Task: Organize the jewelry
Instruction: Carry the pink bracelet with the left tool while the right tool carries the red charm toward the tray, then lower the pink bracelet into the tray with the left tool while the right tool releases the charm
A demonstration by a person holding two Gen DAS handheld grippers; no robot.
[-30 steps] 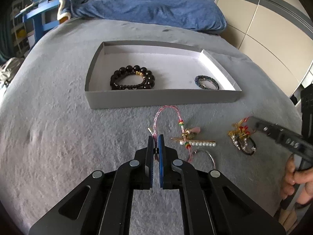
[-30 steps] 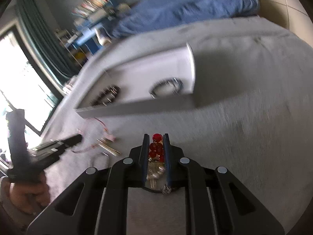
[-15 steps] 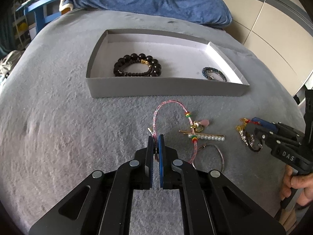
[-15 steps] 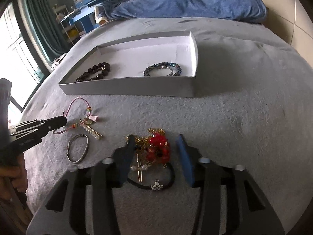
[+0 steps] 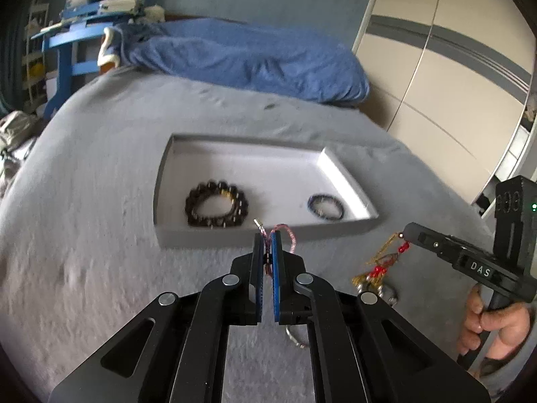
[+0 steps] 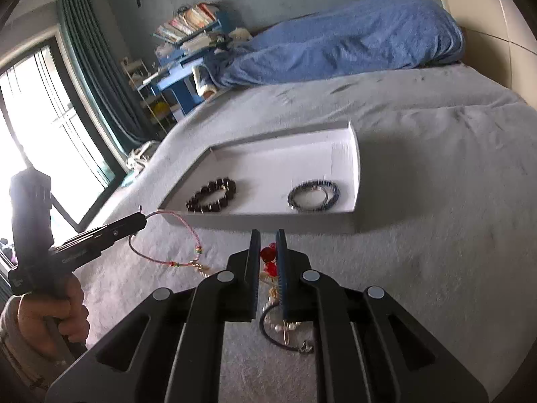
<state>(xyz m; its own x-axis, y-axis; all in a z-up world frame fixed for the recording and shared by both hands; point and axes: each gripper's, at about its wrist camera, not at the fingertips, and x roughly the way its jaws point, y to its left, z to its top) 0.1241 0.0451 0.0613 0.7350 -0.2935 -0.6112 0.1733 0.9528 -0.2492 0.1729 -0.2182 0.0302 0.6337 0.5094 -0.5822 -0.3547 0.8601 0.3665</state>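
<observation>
Where the fuzzy grey blanket (image 5: 100, 268) spreads, a shallow white cardboard tray (image 5: 268, 238) ahead of both grippers holds a dark round-bead bracelet (image 5: 216, 206) and a blue one (image 5: 325, 206). Left gripper (image 5: 266, 238) pinches the thin pink cord bracelet (image 6: 174, 231); right gripper (image 6: 268, 252) clamps the red-bead charm cluster (image 6: 268, 260).

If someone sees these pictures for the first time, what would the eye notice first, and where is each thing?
First, the white tray on the grey bed, holding a black bead bracelet at its left and a blue bracelet at its right. Next, the two grippers in front of it: the left gripper is shut on a pink cord bracelet lifted off the bed, and the right gripper is shut on a red bead ornament.
</observation>
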